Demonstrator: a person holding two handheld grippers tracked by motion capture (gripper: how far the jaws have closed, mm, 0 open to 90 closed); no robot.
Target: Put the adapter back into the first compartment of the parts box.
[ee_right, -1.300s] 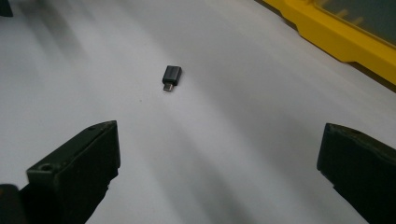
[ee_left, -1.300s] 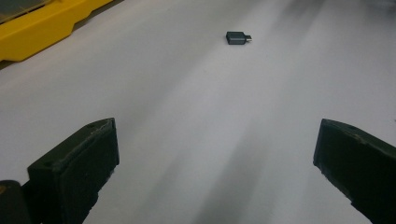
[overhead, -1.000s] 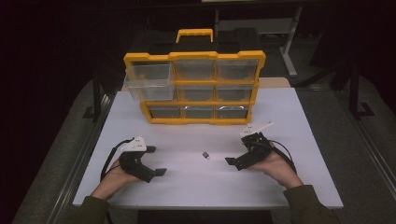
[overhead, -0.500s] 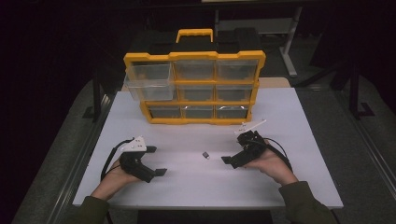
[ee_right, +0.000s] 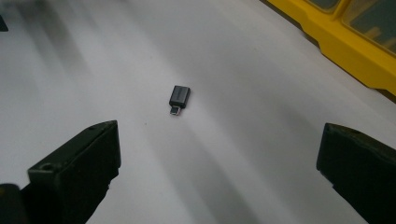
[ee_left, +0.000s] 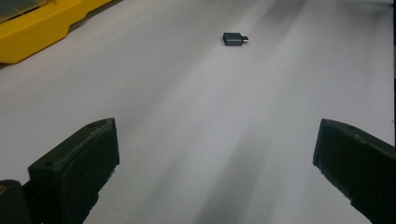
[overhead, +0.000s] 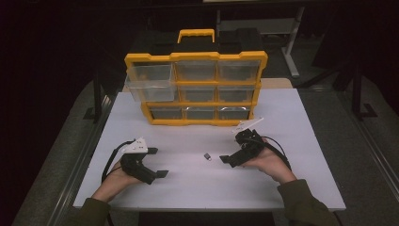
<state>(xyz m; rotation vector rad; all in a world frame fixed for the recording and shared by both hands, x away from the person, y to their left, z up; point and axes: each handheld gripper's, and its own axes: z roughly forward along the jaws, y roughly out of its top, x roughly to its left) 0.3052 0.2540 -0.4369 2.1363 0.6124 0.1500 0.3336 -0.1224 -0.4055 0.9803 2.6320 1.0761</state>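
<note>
Dark small adapter (ee_right: 179,96), perhaps USB, ahead of right tool (ee_right: 219,172), jaws wide, empty.

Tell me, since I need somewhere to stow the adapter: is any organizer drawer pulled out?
Yes. The top-left drawer juts forward from the yellow organizer; the others sit flush.

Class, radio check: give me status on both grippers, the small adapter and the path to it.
Left gripper open, empty. Right gripper open, empty, nearer the adapter. Adapter lies loose on white table. Nothing between jaws and it.

Dim, dark surroundings; white table (overhead: 291,117) brightly lit, soft streaked shadows, slightly blurry
</note>
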